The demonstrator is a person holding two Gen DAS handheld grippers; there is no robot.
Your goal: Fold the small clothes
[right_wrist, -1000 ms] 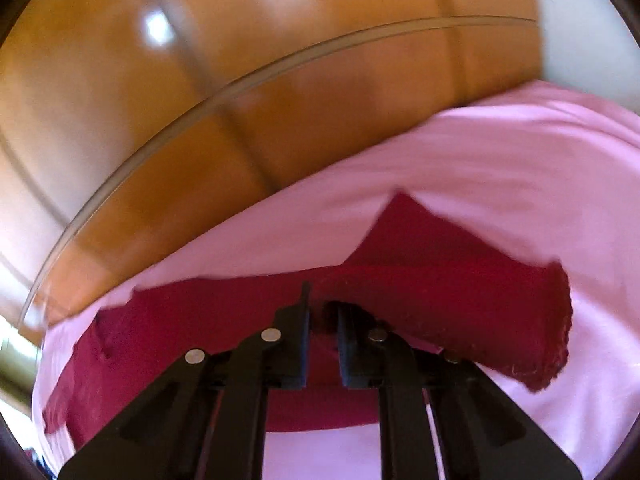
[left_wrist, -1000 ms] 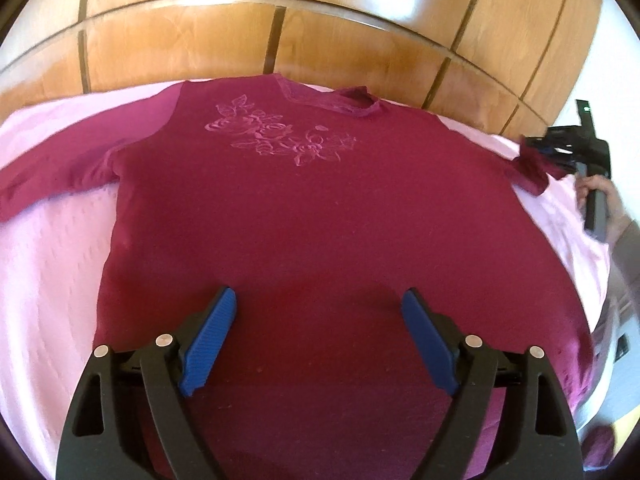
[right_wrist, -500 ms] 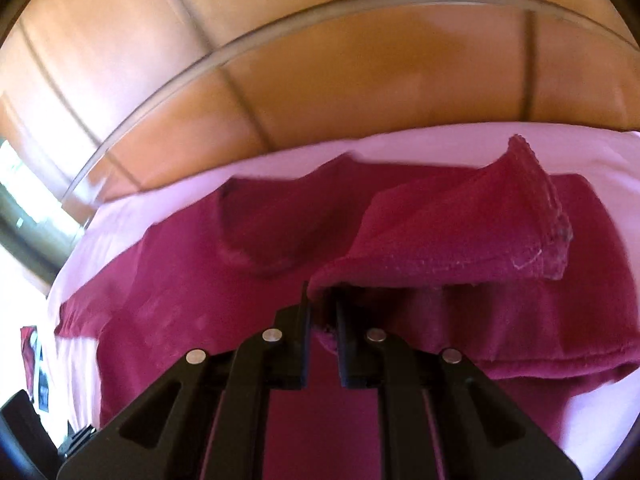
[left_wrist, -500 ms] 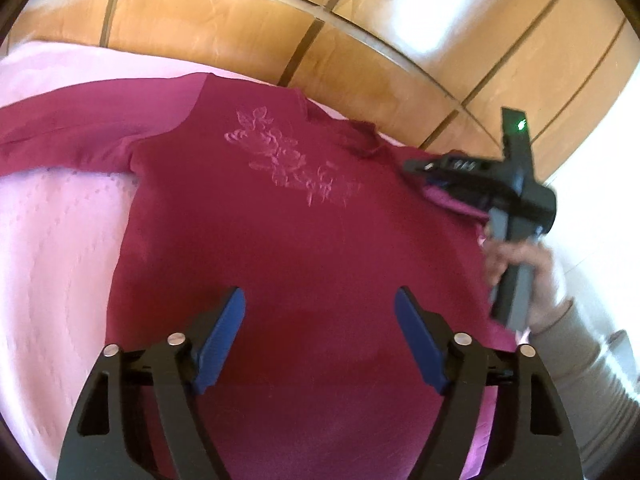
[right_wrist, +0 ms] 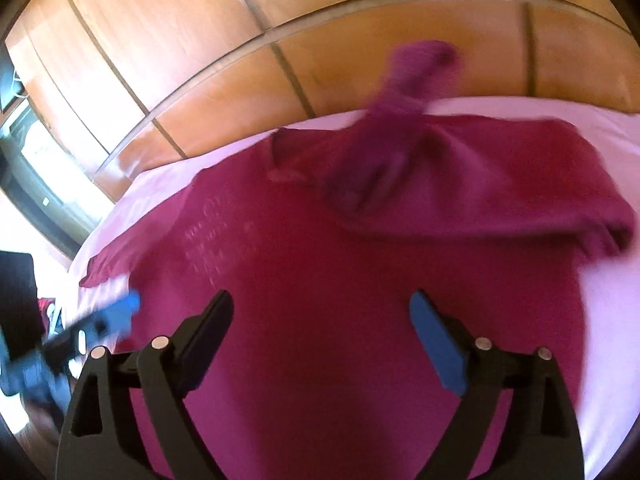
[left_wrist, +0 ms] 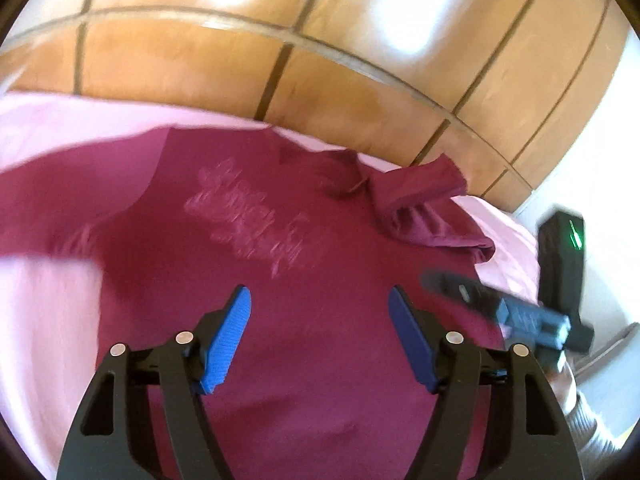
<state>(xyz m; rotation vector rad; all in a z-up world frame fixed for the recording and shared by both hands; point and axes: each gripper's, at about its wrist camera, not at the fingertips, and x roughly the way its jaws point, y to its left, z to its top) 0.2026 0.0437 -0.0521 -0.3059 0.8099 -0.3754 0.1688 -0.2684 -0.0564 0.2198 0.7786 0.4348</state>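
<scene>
A dark red long-sleeved shirt with a floral print lies flat, front up, on a pink sheet. Its right sleeve is folded in over the shoulder; in the right wrist view the sleeve is blurred and still falling. Its left sleeve lies stretched out. My left gripper is open and empty above the shirt's lower body. My right gripper is open and empty above the shirt; it also shows in the left wrist view at the right.
A glossy wooden wardrobe stands behind the bed. The pink sheet shows on both sides of the shirt. The bed's right edge is near a white wall. A dark window area is at the left.
My right gripper opened and let go of the right sleeve, which dropped over the shoulder. The right gripper pulled back toward the shirt's lower body. The left gripper shifted slightly.
</scene>
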